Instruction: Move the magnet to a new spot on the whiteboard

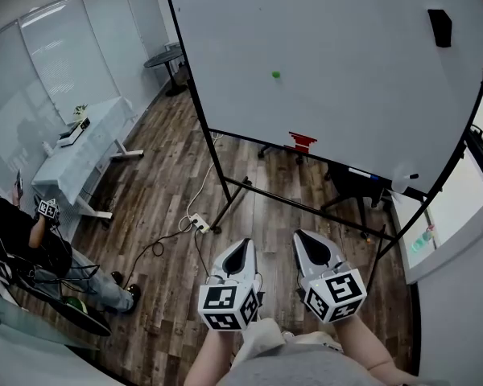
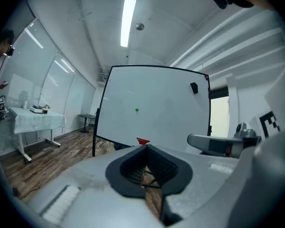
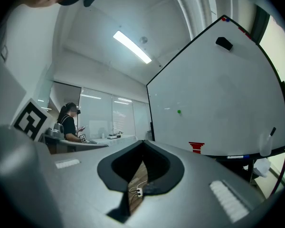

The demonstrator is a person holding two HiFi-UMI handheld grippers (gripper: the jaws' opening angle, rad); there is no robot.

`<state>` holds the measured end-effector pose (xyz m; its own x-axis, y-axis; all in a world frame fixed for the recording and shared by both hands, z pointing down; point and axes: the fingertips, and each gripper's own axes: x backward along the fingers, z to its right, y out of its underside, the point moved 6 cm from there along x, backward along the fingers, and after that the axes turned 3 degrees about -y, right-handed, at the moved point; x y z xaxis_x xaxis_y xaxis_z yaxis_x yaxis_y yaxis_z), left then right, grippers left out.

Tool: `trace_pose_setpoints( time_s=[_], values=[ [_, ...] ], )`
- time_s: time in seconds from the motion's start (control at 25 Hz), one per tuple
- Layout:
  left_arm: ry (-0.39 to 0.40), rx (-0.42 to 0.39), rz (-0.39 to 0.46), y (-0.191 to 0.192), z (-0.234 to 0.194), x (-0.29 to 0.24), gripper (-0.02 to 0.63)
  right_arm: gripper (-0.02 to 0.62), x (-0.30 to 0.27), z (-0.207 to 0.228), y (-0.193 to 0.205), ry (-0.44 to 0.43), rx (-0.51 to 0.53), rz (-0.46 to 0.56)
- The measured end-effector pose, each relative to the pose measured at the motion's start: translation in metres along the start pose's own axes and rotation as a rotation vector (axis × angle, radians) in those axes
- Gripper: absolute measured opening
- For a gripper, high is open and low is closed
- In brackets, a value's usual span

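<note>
Approach step: both grippers empty, magnet not yet reached.
Left gripper (image 1: 242, 246) and right gripper (image 1: 307, 238) sit low, side by side, each with jaws pressed together on nothing, well apart from the whiteboard (image 1: 362, 79). The small green magnet (image 1: 275, 75) sits mid-board, untouched. Next move likely calls for closing in, spreading one pair of jaws, pinching the magnet square, then re-seating it on bare board.
</note>
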<state>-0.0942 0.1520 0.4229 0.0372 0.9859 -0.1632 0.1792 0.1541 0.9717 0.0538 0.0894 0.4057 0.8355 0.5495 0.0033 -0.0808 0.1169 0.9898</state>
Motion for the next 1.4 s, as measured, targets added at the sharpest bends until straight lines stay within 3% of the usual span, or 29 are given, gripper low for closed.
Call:
trace_pose_setpoints(
  time_s=[0.68, 1.4],
  values=[
    [0.035, 0.01, -0.001, -0.011, -0.003, -0.071, 0.003, 0.002, -0.029, 0.049, -0.001, 0.062, -0.005, -0.019],
    [0.102, 0.016, 0.001, -0.055, -0.054, -0.233, 0.003, 0.002, -0.169, 0.13, -0.026, 0.071, 0.041, -0.013]
  ],
)
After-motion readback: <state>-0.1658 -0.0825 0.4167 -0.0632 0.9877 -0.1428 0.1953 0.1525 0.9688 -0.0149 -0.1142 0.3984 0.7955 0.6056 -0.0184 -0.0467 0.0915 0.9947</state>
